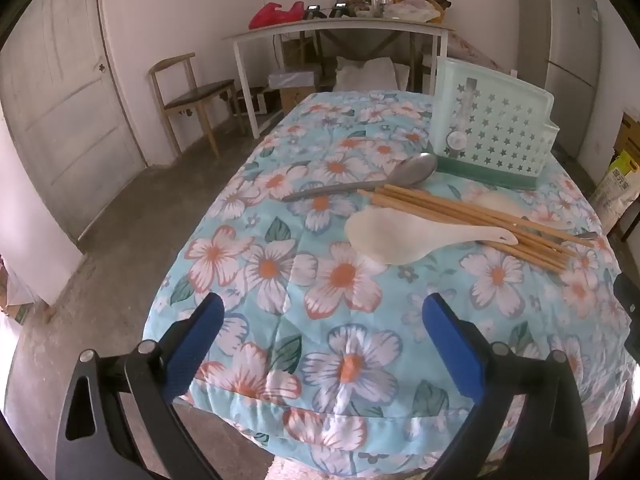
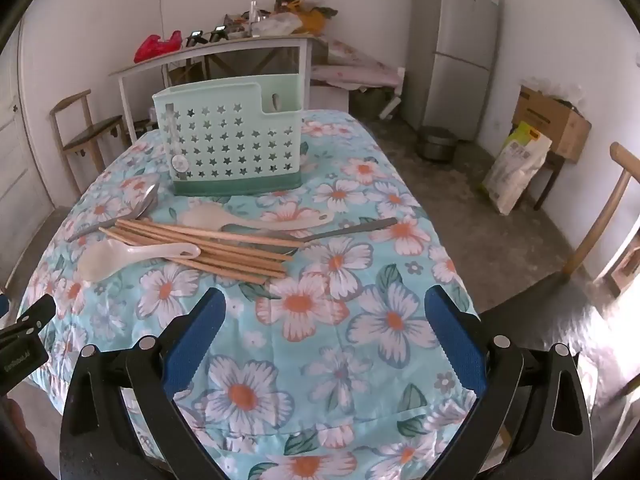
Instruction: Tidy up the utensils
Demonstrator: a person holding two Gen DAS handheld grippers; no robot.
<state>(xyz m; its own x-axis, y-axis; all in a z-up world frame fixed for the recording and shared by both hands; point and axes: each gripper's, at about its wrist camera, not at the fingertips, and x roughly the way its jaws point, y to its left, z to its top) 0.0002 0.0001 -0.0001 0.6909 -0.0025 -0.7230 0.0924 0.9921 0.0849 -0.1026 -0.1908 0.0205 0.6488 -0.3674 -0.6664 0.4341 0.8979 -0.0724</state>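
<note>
Both grippers hang over the near edge of the floral tablecloth (image 1: 280, 264): left gripper (image 1: 322, 312) and right gripper (image 2: 326, 308), jaws spread wide, empty. Chopsticks (image 2: 200, 246), spoons and the mint utensil holder (image 2: 232, 140) lie beyond. Only the right view shows the second metal spoon (image 2: 352, 229); the left hides it behind the chopsticks.

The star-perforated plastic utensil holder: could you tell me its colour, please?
Mint green, darker green base; clearest in the right wrist view.
</note>
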